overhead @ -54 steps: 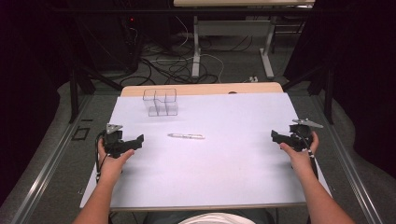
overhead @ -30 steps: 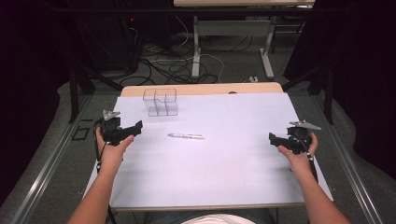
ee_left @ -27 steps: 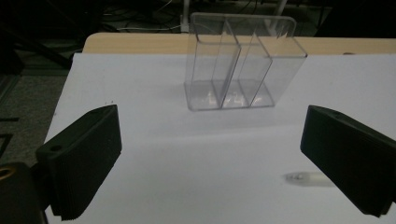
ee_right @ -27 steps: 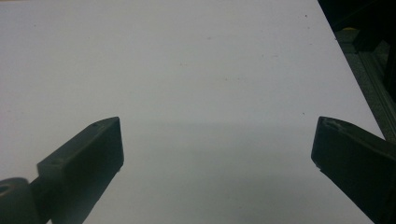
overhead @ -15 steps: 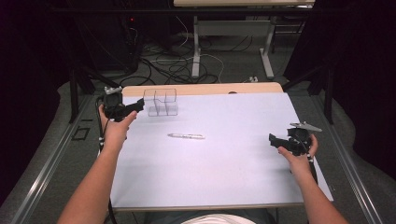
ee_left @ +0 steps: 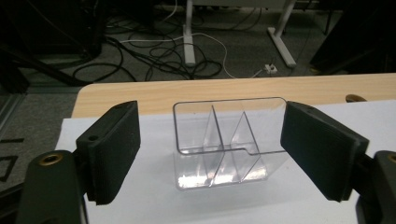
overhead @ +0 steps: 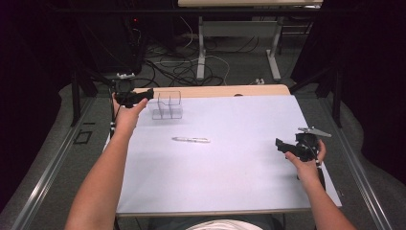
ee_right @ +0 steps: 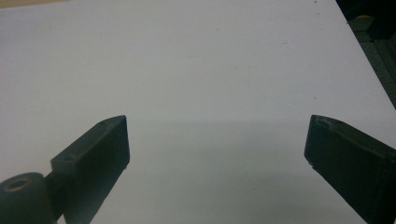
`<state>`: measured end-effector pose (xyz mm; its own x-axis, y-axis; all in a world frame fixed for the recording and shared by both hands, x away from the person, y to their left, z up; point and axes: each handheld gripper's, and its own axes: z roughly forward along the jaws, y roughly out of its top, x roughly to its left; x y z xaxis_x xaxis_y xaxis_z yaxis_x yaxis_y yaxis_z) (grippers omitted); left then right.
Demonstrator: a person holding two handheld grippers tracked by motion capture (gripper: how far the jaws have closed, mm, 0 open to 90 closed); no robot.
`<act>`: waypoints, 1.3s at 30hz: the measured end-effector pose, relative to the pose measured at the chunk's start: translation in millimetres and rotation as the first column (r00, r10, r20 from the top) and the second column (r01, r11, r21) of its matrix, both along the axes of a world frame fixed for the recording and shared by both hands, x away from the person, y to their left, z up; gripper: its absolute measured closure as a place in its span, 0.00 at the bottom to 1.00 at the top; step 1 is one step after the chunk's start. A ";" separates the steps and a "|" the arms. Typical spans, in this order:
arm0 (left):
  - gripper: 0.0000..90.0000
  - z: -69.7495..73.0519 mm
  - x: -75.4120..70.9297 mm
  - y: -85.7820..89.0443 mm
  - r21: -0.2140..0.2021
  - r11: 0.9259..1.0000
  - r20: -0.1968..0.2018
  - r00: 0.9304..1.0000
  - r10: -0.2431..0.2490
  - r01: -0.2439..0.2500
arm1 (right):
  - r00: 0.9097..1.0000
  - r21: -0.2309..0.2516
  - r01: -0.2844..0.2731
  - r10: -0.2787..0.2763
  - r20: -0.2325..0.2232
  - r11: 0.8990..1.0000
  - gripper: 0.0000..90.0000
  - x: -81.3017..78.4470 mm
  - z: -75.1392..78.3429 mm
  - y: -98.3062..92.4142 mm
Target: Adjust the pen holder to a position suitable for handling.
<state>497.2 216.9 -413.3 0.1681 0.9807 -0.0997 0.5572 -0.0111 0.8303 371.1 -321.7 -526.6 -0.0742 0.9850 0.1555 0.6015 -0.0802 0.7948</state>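
Lab recording bay — black curtains (overhead: 28, 96) left and right, loose cables (overhead: 191, 62) on grey floor beyond the table (overhead: 230, 91), white sheet (overhead: 230, 167) as work surface.

White-topped table (overhead: 230, 177) — clear divided box (overhead: 166, 106), pen (overhead: 190, 140) on it.

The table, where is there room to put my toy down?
Lots of room. The white sheet is bare between the pen and the near edge, and between the pen and the right gripper. It is crowded at the far left corner, where the left gripper nears the clear box.
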 end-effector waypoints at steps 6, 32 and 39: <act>0.33 -2.2 20.0 -11.2 0.045 0.999 -0.021 1.000 -0.006 0.007 | 1.000 -0.001 -0.012 0.012 -0.002 1.000 0.07 -4.7 -0.7 2.7; 0.55 -37.6 54.6 -4.1 0.113 0.993 -0.117 0.991 0.059 -0.046 | 1.000 0.019 -0.018 0.019 -0.022 1.000 0.07 -12.2 -2.3 2.4; 0.64 -43.2 59.7 2.2 0.094 0.993 -0.154 0.985 0.080 -0.066 | 0.999 0.020 -0.027 0.028 -0.031 0.999 0.08 -12.1 -4.3 2.1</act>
<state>556.9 219.1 -456.6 0.0845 0.9959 -0.0316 0.6826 -0.0348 0.7300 359.1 -319.6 -530.9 -0.0958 0.9795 0.1771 0.6286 -0.0784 0.7738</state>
